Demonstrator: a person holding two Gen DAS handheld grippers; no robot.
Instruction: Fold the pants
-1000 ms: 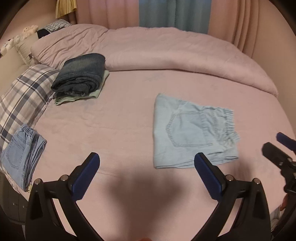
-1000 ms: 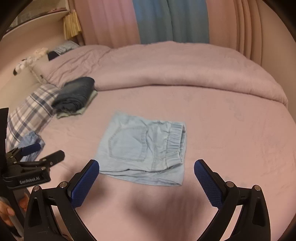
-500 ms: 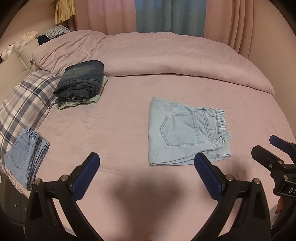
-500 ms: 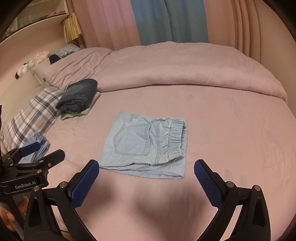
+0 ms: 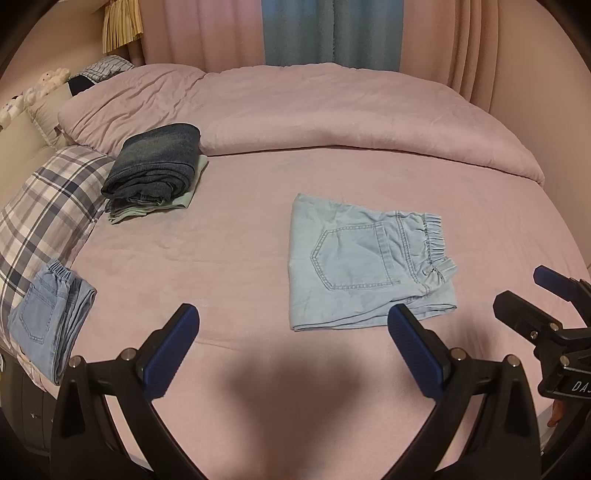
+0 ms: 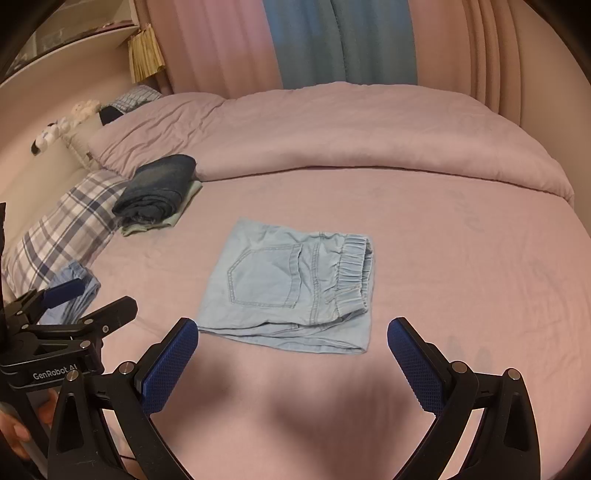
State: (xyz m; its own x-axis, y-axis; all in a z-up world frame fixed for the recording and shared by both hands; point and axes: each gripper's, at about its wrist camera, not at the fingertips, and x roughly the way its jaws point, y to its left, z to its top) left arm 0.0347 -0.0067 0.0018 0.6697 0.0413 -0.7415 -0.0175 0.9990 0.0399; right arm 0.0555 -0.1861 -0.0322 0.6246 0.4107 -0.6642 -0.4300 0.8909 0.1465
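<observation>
Closest in, the left gripper (image 5: 293,334) hangs above the pink bedsheet (image 5: 221,258) with its blue-padded fingers (image 5: 168,349) spread wide, nothing between them. Same story for the right gripper (image 6: 293,347): fingers (image 6: 415,369) well apart, holding nothing, poised just short of the cloth.

Just beyond both sets of tips lies the task's thing, the light blue denim pants with an elastic waistband (image 6: 291,284), flat on the sheet near the middle of the bed. They look folded down to a compact rectangle, back pocket up, waistband gathered toward the right edge. By my reading, the fold is done or nearly so.

Here's the risk: the near edge shows loose layers peeking out, not quite aligned. A pinch that catches only the top layer could peel the fold open as it lifts; a one-sided grab could let the bundle sag and slide apart on this soft sheet.

Off to the left, a second folded pair of light denim pants (image 5: 48,314) rests on the blue-and-white plaid pillow (image 5: 44,206). Further back, a dark blue folded denim bundle (image 5: 155,162) sits on a pale green folded garment (image 5: 147,210). Behind that, the rumpled pink duvet (image 5: 314,110), and the pink and blue curtains (image 5: 332,33) at the very back.
</observation>
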